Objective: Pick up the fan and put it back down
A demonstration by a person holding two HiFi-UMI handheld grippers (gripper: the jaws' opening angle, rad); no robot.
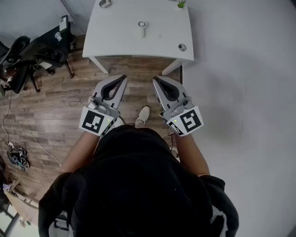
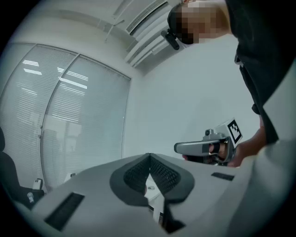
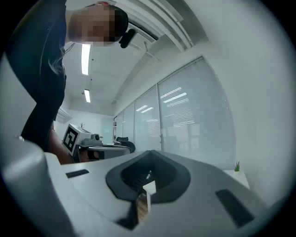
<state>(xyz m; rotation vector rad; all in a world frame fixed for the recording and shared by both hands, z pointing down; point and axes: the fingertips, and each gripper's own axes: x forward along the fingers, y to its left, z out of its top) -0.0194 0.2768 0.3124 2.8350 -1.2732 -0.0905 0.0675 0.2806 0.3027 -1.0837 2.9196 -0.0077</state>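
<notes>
Wood flooring [image 1: 55, 102] is bounded ahead by the white bench [image 1: 120, 39]. Left tongs [image 1: 123, 77] and right tongs [image 1: 155, 79] are held closed, empty and level, short of the bench, presumably as a ready stance. The fan [image 1: 142, 28] is found lying mid-bench, untouched.

Bench [image 1: 120, 41]: white, on a wooden floor [image 1: 60, 111].
Far bench edge: small green plant [image 1: 181, 4] at right, round metal dish [image 1: 105, 3] at left.
Near right corner: small round metal piece [image 1: 182, 47].
Chair [image 1: 32, 53]: black, left of the bench, apart.
Cables [image 1: 17, 157]: tangled at far left.
Windows [image 2: 78, 115]: blinds drawn.
</notes>
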